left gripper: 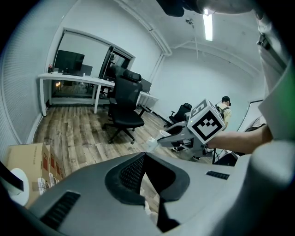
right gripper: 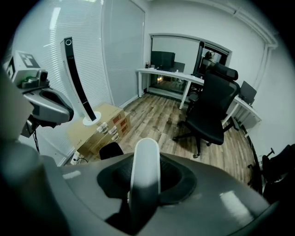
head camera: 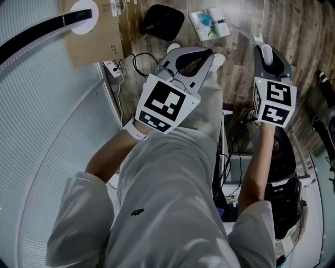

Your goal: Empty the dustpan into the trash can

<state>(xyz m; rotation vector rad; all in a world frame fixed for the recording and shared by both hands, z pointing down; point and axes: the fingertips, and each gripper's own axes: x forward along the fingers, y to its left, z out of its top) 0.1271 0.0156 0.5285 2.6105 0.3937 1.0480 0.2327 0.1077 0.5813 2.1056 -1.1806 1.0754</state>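
In the head view my right gripper point(head camera: 266, 52) is shut on the white handle point(head camera: 267, 54) of the dustpan. The pan point(head camera: 209, 23), pale with something teal in it, hangs out ahead of the gripper above the wooden floor. The black trash can point(head camera: 163, 21) stands on the floor just left of the pan. In the right gripper view the rounded white handle point(right gripper: 145, 161) fills the gap between the jaws, and the trash can point(right gripper: 110, 150) shows beyond them. My left gripper point(head camera: 196, 52) is shut and empty, held beside the right one; its closed jaws point(left gripper: 147, 159) hold nothing.
A cardboard box point(head camera: 91, 36) carries the white round base point(head camera: 84, 15) of a black curved pole. A power strip and cables point(head camera: 112, 68) lie by the wall. A black office chair point(right gripper: 209, 110) and a white desk point(right gripper: 170, 73) stand farther off. A person point(left gripper: 226, 106) is at the back.
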